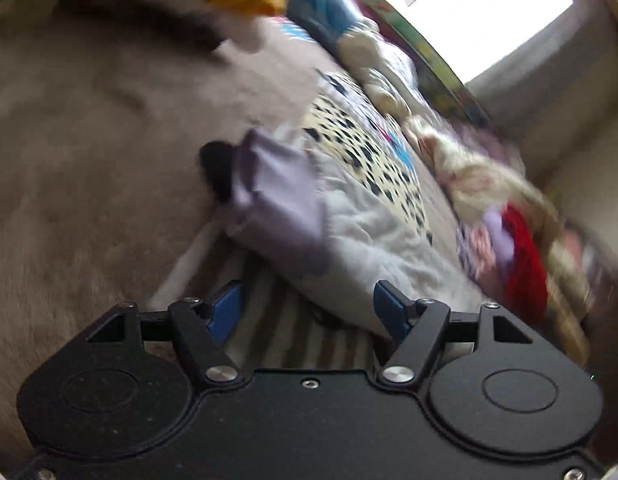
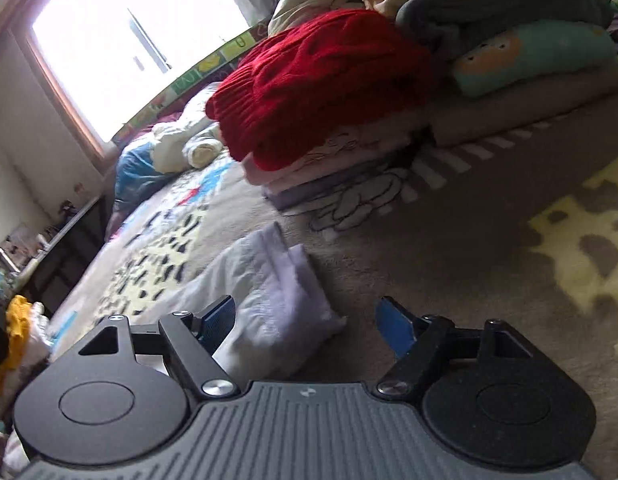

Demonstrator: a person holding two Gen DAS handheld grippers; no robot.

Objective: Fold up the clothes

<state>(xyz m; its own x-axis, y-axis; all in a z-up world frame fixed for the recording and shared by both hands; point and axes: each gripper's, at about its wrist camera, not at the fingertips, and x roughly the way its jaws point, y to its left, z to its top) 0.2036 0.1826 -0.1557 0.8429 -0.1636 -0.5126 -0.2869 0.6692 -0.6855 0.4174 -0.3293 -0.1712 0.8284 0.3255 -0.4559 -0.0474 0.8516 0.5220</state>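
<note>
**Clerk:** Left wrist view, item one: your left gripper, jaws apart, nothing between the pads. Pale lilac-and-white garment lies bunched at twelve o'clock from it, on a striped cloth spread over the beige carpet.

**Checker:** Folded or not?

**Clerk:** Roughly doubled over, edges uneven; I would log it as part-done. The picture is blurred, so no finer verdict.

**Checker:** Next entry.

**Clerk:** Right wrist view: your right gripper, jaws likewise apart and empty; the same garment sits at eleven o'clock, just beside the left finger, not touching that I can confirm.

**Checker:** Finished stock?

**Clerk:** Folded stack at twelve o'clock, red knit sweater on top; a second pile with a teal piece at one o'clock. Left to do, by my reading: loose heap at ten o'clock below the bright window, plus yellow items at nine.

**Checker:** Surface?

**Clerk:** Carpet and a spotted play rug.
</note>
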